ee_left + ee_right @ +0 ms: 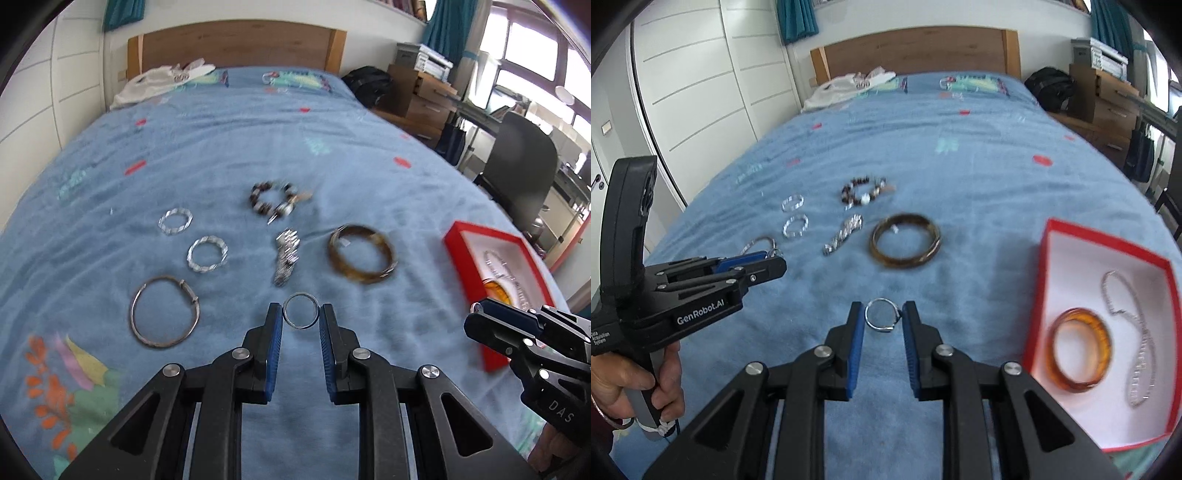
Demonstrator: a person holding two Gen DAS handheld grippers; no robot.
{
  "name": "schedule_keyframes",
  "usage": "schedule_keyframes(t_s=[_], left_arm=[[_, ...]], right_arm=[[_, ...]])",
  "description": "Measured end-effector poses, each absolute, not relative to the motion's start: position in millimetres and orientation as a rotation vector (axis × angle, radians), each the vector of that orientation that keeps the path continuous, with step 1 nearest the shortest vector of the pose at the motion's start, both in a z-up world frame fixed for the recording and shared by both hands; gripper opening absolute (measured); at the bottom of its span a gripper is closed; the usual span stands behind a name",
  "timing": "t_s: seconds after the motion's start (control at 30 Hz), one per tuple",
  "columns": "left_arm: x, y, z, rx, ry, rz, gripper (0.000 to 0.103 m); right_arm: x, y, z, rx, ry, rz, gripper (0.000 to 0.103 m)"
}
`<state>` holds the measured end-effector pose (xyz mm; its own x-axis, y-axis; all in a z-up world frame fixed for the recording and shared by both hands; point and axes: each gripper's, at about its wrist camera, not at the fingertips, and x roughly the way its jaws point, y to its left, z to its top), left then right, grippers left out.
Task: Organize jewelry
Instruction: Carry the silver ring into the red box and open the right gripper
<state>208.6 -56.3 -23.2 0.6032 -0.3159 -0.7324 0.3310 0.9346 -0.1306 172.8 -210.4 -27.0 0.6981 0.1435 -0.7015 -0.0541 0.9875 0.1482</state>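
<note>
Jewelry lies on a blue bedspread point(258, 140). My left gripper point(301, 314) is shut on a thin silver ring point(301, 310) held between its fingertips. My right gripper point(883, 314) is shut on another thin silver ring point(882, 314). A red box point(1108, 280) with white lining sits at the right and holds an amber bangle point(1080, 350) and a silver chain point(1137, 332). On the bed lie a brown bangle point(362, 254), a silver link bracelet point(286, 256), a beaded bracelet point(275, 199), two clear rings point(175, 220), point(207, 254) and a thin silver bangle point(166, 312).
A wooden headboard point(236, 44) and white cloth point(159, 81) are at the far end. A white wardrobe point(701, 92) stands left of the bed. A black chair point(517, 162), a black bag point(369, 85) and wooden drawers point(424, 96) stand to the right.
</note>
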Motion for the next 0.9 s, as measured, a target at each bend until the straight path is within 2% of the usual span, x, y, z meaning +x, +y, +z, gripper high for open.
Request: schedule_keyframes(t_s=[0.27,0.47,0.7,0.9], left_arm=[[187,-109,15,0.018,0.801,-0.467,0.02],[186,-163,22,0.003,0.811,-0.542,0.02],[207,-245,12,0.037,0.833,-0.627,0.02],[232,-305,-21,0.071,0.902,-0.649,0.02]], right_arm=[[132,-261,12,0.132,0.719,0.009,0.02],[116,-319,25,0.132,0.712,-0.074,0.02],[129,-386,13,0.15,0.747,-0.133,0.02],[159,-430,-20,0.196,0.823,-0.162,0.02]])
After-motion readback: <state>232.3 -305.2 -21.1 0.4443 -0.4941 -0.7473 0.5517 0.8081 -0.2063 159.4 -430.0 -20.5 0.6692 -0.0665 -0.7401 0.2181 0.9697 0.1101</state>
